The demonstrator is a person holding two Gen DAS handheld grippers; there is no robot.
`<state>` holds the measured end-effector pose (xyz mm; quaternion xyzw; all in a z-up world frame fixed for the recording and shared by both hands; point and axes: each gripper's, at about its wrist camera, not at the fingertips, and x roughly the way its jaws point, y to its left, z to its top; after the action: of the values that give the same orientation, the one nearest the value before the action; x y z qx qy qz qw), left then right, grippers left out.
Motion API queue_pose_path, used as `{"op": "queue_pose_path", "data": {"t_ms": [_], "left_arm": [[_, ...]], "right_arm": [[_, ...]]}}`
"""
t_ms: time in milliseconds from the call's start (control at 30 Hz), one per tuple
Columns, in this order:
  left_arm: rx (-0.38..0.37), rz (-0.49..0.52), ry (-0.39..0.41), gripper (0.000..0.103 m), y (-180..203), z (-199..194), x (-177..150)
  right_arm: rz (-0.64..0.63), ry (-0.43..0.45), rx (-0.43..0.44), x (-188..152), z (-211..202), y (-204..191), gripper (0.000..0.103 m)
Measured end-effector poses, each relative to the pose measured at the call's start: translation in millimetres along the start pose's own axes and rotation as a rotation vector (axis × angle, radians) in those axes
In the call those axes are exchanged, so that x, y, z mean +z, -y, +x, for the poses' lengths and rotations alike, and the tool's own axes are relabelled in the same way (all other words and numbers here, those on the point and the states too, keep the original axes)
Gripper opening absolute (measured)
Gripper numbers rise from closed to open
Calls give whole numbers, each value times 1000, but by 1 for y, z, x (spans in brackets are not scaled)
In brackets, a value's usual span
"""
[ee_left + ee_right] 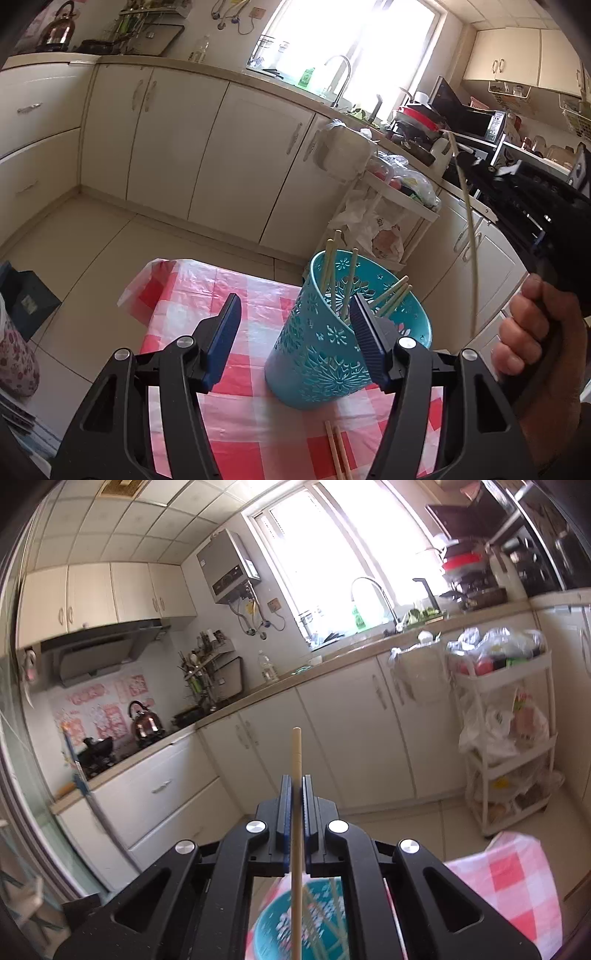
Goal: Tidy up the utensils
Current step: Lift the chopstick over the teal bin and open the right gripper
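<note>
A teal cut-out holder [325,347] stands on the red-and-white checked table [251,421] with several pale chopsticks [334,273] in it. My left gripper [295,339] is open and empty, its right finger in front of the holder's rim. Two loose chopsticks [338,450] lie on the cloth in front of the holder. My right gripper [296,786] is shut on one chopstick [296,753], held upright above the holder [314,923]. That chopstick [467,236] shows blurred in the left wrist view, with the holding hand [528,332] at the right.
Cream kitchen cabinets [207,147] and a sink counter [332,96] lie beyond the table. A white trolley [506,738] with plastic bags stands by the table's far side. A stove with a kettle [146,723] is at the left. Tiled floor [92,251] surrounds the table.
</note>
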<state>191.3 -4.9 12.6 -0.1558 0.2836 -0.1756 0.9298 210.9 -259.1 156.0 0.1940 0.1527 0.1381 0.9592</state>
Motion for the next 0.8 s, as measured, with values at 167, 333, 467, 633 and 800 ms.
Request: {"op": "queue_pose_path", "data": {"t_ms": [167,333,467,633,800], "left_arm": [[1,-34,-14,58,-5,0,5],[1,-32,-16,58,-5,-2,7],[28,-13,-24,58,-2,-2,5],[80,26,-31,63,6,-2,1],[92,49,-40,67,10,-5,-4]], "right_arm": [[-59,-8,-99,-13,39,-3,6],[-66,-58,-122,-30,46,1,6],[-80,-88,-109,-39,28,0,7],[-107,-131,-98,-48,-5,-2,13],[-92,-165,-113,-65,-52,4,23]]}}
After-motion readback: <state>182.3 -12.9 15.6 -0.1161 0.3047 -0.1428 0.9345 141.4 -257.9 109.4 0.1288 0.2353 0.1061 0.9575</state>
